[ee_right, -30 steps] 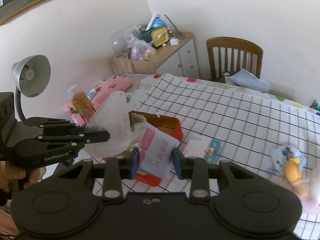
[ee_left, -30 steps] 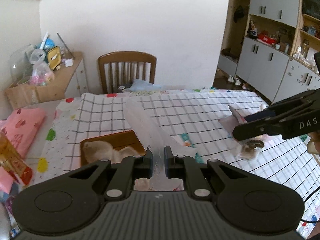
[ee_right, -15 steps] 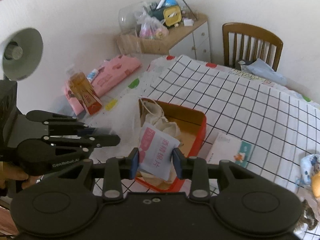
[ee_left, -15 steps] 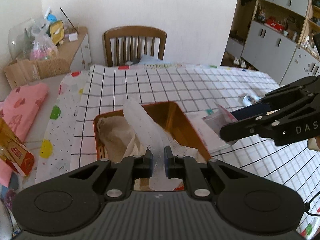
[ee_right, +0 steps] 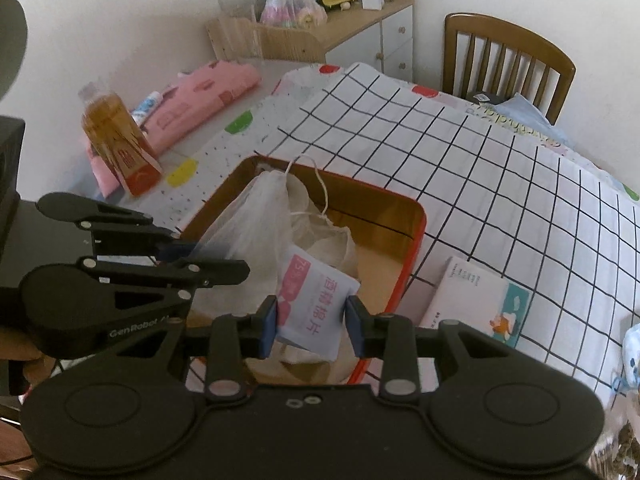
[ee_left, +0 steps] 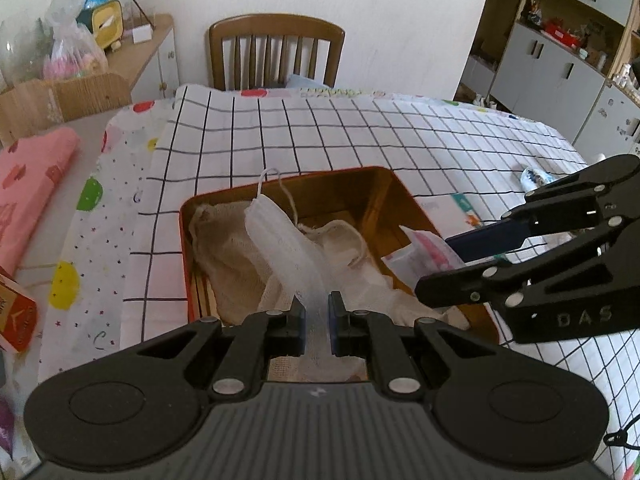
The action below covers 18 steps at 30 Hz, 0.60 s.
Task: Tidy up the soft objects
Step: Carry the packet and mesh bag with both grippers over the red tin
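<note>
Black grippers point(ee_left: 317, 318) point(ee_right: 311, 322) over red tin point(ee_left: 240, 196)

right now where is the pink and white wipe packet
In the right wrist view the wipe packet sits between the right tongs, over the near corner of the red tin.

left wrist: close, down | right wrist: same | shared: tin point(ee_left: 404, 196)

Black tool point(ee_left: 317, 312), blue pads point(ee_right: 269, 324)
</note>
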{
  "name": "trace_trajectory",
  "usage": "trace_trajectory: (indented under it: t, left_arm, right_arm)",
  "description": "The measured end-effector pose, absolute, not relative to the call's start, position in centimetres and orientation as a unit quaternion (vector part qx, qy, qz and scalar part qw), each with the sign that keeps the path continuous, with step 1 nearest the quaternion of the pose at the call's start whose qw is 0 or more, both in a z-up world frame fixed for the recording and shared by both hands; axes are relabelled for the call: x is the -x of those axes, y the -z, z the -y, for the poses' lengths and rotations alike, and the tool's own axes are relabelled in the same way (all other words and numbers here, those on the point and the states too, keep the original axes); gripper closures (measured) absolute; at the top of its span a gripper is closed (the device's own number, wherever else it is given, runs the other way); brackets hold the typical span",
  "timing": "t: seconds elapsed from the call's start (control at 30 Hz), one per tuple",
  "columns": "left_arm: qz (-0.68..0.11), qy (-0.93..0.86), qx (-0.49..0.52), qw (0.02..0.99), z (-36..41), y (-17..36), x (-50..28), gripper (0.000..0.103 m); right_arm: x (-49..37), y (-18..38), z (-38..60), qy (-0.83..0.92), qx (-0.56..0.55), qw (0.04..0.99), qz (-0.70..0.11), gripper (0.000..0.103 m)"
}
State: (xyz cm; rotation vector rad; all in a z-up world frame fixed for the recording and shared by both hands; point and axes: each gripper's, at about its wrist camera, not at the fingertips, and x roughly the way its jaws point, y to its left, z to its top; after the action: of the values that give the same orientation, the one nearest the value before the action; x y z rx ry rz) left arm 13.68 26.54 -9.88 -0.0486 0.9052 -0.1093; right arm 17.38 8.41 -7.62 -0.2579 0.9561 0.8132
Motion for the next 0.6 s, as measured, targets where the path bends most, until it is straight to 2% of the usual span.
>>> trace_trajectory:
  t: [0.6]
  left_arm:
    - [-0.457,0.049,0.036,0.888,-26.8,12.0,-15.1,0.092]
  right_arm:
    - [-18.2,10.4,-9.6,-0.377,0.144,0.795,-0.452,0.064]
